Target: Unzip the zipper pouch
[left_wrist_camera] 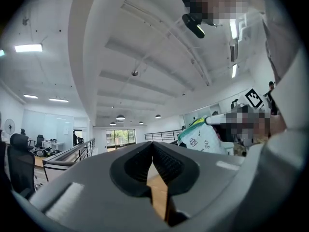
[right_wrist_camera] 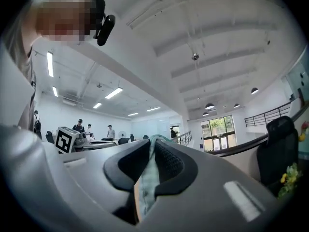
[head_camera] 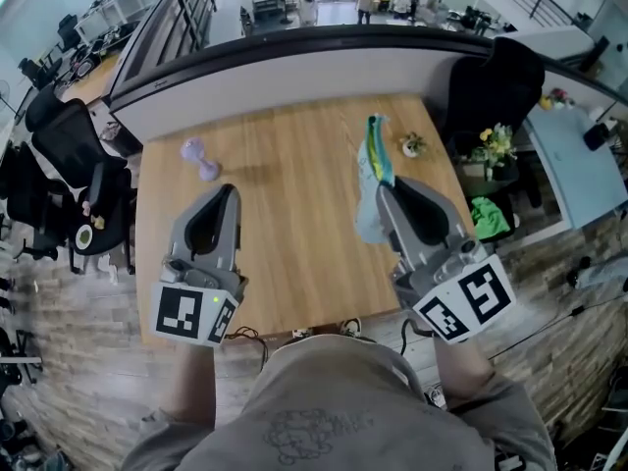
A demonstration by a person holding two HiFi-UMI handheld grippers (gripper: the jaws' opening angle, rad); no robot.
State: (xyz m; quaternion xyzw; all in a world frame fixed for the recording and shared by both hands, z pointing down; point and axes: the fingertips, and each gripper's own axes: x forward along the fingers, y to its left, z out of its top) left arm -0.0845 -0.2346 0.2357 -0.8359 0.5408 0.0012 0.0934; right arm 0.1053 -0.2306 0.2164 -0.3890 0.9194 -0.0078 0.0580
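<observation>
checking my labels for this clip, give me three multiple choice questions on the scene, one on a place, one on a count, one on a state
1. Where does the purple dumbbell lie?
A on the wooden table, in its far left part
B on the floor
C on a chair

2. How many grippers hold the zipper pouch?
A none
B one
C two

3. How do the left gripper's fingers stand?
A wide apart
B shut on the pouch
C shut with nothing between them

Answers:
1 A: the head view shows it resting on the tabletop beyond the left gripper.
2 B: only the right gripper has pouch fabric between its fingers.
3 C: the left gripper view shows its fingers meeting, with only bare table behind them.
</observation>
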